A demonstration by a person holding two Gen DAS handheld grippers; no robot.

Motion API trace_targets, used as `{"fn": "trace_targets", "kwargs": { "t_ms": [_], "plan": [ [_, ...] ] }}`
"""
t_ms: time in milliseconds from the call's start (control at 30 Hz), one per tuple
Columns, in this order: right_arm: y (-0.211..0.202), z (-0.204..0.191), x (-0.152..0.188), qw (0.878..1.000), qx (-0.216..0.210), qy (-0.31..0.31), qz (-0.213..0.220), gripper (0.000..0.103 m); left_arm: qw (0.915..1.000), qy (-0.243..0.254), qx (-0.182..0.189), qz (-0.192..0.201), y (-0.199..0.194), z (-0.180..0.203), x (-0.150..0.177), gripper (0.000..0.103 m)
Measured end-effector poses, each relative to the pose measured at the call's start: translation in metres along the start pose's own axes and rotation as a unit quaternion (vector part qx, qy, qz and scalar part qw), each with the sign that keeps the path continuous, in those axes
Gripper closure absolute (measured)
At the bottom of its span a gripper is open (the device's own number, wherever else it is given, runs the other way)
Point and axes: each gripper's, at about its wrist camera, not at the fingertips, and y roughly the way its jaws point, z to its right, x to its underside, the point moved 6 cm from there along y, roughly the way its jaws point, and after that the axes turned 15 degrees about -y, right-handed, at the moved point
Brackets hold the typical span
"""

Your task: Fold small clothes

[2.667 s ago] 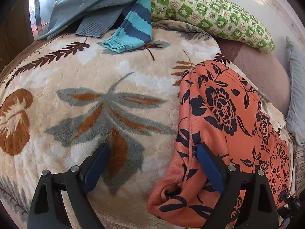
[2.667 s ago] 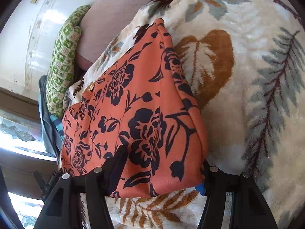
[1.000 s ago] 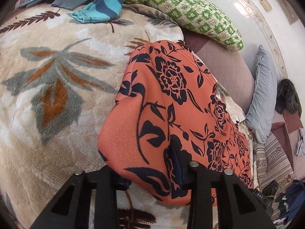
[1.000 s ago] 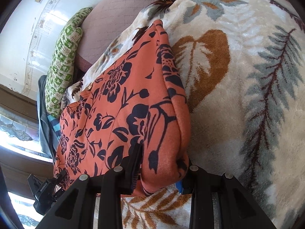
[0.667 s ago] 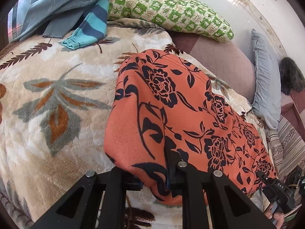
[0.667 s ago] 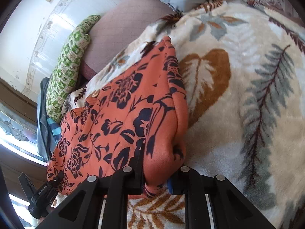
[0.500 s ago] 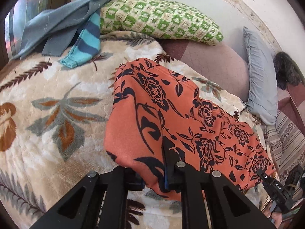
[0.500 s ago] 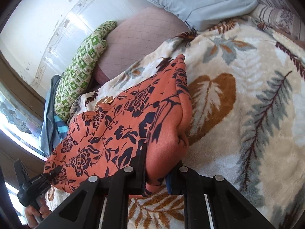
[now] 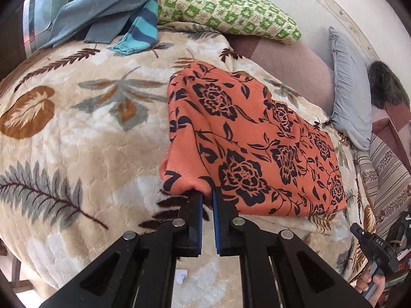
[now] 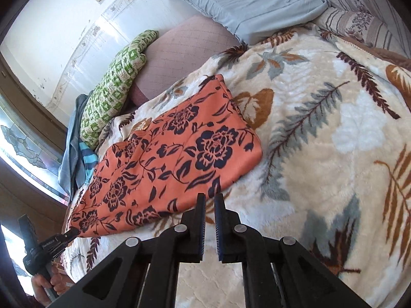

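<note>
An orange garment with a dark floral print [image 9: 251, 141] lies on the leaf-patterned blanket [image 9: 90, 141]. My left gripper [image 9: 207, 192] is shut on its near left corner, which is lifted and bunched. In the right wrist view the garment [image 10: 174, 159] lies flat. My right gripper [image 10: 209, 197] is nearly shut, its tips at the garment's near edge, with no cloth visible between the pads. The left gripper [image 10: 69, 232] shows there pinching the far corner. The right gripper's body [image 9: 372, 243] shows low right in the left wrist view.
A green checked pillow [image 9: 226, 12], a grey-blue garment [image 9: 102, 7] and a striped teal sleeve [image 9: 141, 33] lie at the far end. A pale blue pillow [image 9: 352, 97] and a striped cushion [image 9: 390, 169] lie to the right. The blanket's edge [image 9: 38, 277] drops off at the lower left.
Both grippers closed on the garment's corners and lifted. The right gripper now shows no cloth and sits back from the garment, which lies flatter. The left still holds its corner.
</note>
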Motion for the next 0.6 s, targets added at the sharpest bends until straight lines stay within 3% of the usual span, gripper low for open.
{"fn": "trace_targets", "kwargs": {
  "t_ms": [133, 200, 233, 267, 333, 400, 600],
  "plan": [
    [0.005, 0.036, 0.008, 0.994, -0.013, 0.111, -0.019, 0.095, 0.9994, -0.029, 0.000, 0.016, -0.022, -0.021, -0.010, 0.092],
    [-0.005, 0.050, 0.003, 0.988, -0.023, 0.155, 0.008, 0.094, 0.9990, -0.038, -0.002, 0.023, -0.036, -0.035, -0.018, 0.082],
    [-0.013, 0.053, -0.001, 0.986, -0.016, 0.163, 0.031, 0.091, 0.9984, -0.041, -0.006, 0.037, -0.046, -0.042, -0.023, 0.069],
    [-0.019, 0.054, -0.005, 0.985, -0.010, 0.163, 0.052, 0.086, 0.9973, -0.046, -0.009, 0.057, -0.056, -0.048, -0.029, 0.059],
    [-0.028, 0.043, -0.016, 0.985, -0.019, 0.149, 0.089, 0.085, 0.9946, -0.054, -0.002, 0.088, -0.072, -0.054, -0.038, 0.055],
    [-0.029, 0.021, -0.027, 0.987, -0.032, 0.113, 0.110, 0.085, 0.9940, -0.050, 0.013, 0.096, -0.077, -0.048, -0.043, 0.055],
    [0.018, -0.048, -0.050, 0.996, -0.044, 0.009, 0.081, 0.085, 0.9962, -0.001, 0.038, 0.078, -0.049, 0.004, -0.034, 0.050]
  ]
}}
